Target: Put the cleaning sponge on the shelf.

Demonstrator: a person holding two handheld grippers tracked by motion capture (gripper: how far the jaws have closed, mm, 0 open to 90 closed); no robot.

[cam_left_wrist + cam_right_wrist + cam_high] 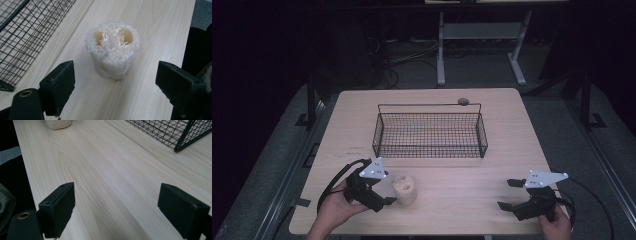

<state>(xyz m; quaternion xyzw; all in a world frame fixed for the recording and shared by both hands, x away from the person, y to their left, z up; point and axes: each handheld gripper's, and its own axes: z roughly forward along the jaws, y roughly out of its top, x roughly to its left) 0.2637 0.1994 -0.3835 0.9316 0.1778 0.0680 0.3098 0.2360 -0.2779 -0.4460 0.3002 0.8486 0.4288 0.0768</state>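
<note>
A dark room surrounds my pale wooden table (432,200), with a metal stand on the grey floor beyond it. My left gripper (385,194) sits at the near left part of the table, its jaws spread wide with nothing between them. Just past those jaws stands the loofah (404,189), upright on the wood and touching neither jaw; from the left gripper view the loofah (113,51) shows hollow holes in its top. Behind the loofah, toward the far side, rests the black wire basket (430,131), near but apart from it. My right gripper (508,194) is well to the right of the loofah at the near right part of the table, jaws also spread wide over bare wood, holding nothing, with the basket's corner (182,138) ahead of it.
</note>
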